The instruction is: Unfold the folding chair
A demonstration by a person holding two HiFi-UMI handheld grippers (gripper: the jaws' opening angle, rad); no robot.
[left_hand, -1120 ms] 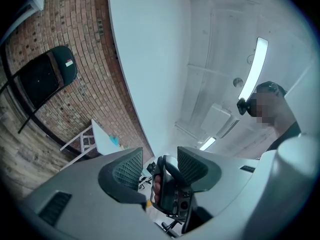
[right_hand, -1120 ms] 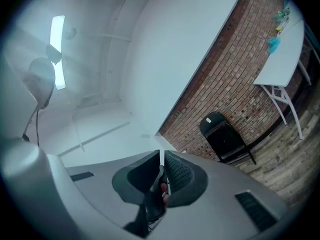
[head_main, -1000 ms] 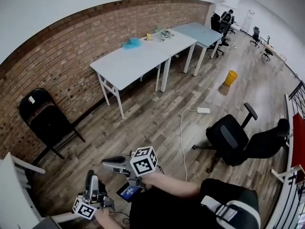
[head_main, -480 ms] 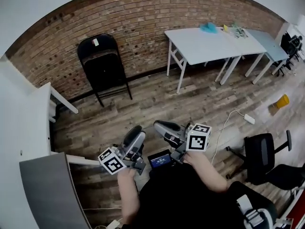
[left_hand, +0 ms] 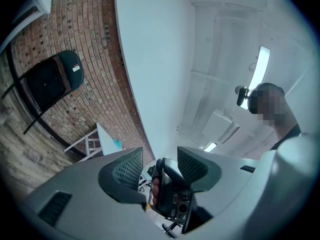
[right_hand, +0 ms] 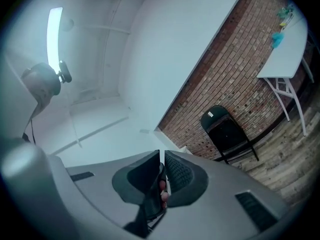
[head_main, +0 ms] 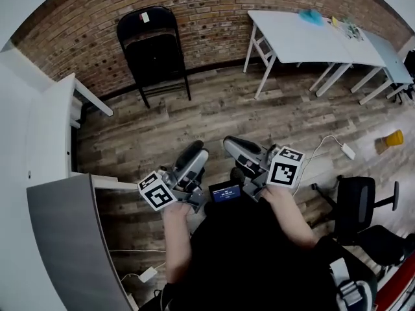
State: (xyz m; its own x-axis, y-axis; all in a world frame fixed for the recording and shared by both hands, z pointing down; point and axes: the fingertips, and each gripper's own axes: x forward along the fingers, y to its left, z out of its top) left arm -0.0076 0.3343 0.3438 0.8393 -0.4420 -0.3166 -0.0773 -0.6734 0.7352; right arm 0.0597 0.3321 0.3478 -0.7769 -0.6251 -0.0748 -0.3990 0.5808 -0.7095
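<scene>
The folding chair (head_main: 155, 50) is standing well apart; the left gripper (head_main: 193, 155) is holding its jaws apart, empty — the right gripper (head_main: 233, 145), jaws together, needs opening first.

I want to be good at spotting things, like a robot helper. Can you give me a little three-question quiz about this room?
1. True or false: the folding chair stands folded by the brick wall.
2. Which gripper has its jaws apart? A: left gripper. B: right gripper.
3. Fill in: the small bin is coloured ____.

Key: 1 true; 2 A; 3 yellow.
</scene>
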